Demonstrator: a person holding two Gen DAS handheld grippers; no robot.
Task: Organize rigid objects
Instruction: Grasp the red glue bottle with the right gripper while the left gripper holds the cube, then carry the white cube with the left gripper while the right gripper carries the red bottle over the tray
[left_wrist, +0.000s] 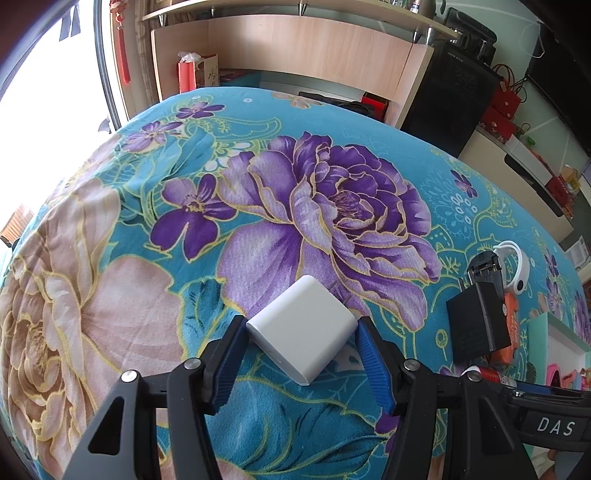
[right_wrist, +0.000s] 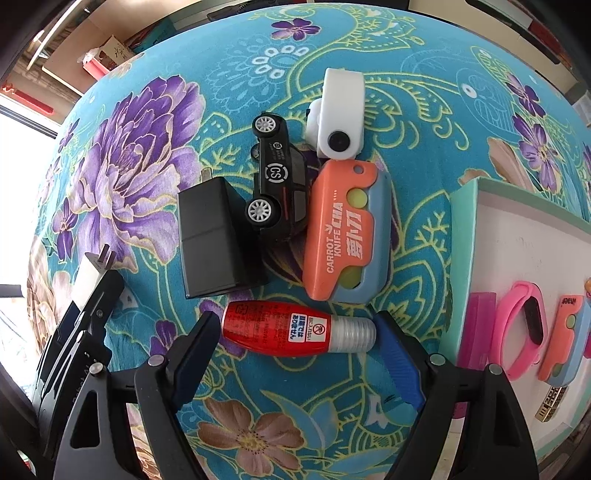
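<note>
- The left gripper (left_wrist: 302, 341) clamps a white charger cube (left_wrist: 301, 328) by two opposite sides, its prongs pointing away; the cube is lifted off the floral bedspread (left_wrist: 258, 184).
- The right gripper (right_wrist: 295, 345) stands open, pointing down, with its pads on either side of a red glue bottle (right_wrist: 291, 329) with a clear ribbed cap. Contact at either pad cannot be told.
- The bottle lies flat on the bedspread, cap toward the right finger.
- Just beyond it lie a black power adapter (right_wrist: 214, 236), a black toy car (right_wrist: 277, 177), an orange carrot knife (right_wrist: 345, 229) and a white clip camera (right_wrist: 338, 118), closely grouped.
- At the bedspread's right edge stands a mint-rimmed white box (right_wrist: 517, 240) containing a pink wristband (right_wrist: 524, 325) and a second carrot knife (right_wrist: 565, 336).
</note>
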